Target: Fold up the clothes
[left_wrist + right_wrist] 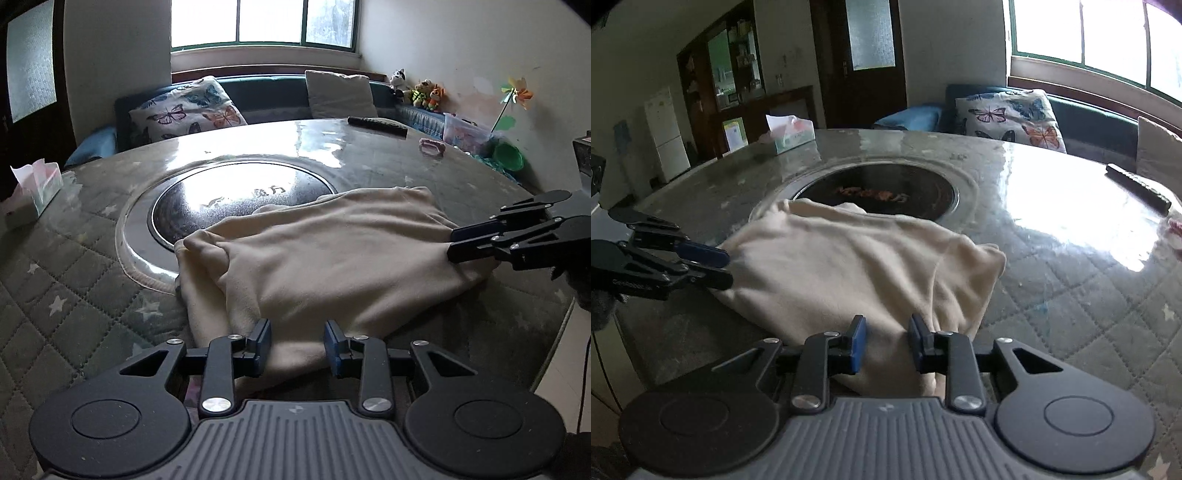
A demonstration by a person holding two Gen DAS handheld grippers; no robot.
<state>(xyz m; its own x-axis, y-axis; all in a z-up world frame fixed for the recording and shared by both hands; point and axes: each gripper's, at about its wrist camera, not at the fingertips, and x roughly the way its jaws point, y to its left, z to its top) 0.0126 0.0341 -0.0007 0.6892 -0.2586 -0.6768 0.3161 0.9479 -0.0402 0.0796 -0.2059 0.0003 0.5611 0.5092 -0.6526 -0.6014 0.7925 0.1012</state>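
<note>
Two grippers work one cream garment (332,251) at the near edge of the round table (92,288). From the left wrist view, the left gripper (297,345) sits at 6 o'clock of the cloth, jaws partly spread with the near hem between the pads; whether the pads press the fabric cannot be told. The right gripper (458,245) enters at 3 o'clock, jaws nearly together, and fabric gathers toward its tips, so it appears to pinch the right-hand edge. From the right wrist view, the same gripper (886,345) straddles a bunched corner.

Procedure, as judged:
1. Confirm each pad pair bites the fabric before any pull.
2. Draw both edges apart evenly to flatten the humped middle.
3. Keep the hem low, near the quilted cover.
4. Carry the near edge toward 12 o'clock for the fold.

Caution: the far edge of the garment overlaps the glossy black disc (240,199) at 11 o'clock; cloth may slide there. A tissue box (37,192) stands well apart at 9 o'clock, a remote (376,125) at 1 o'clock.
</note>
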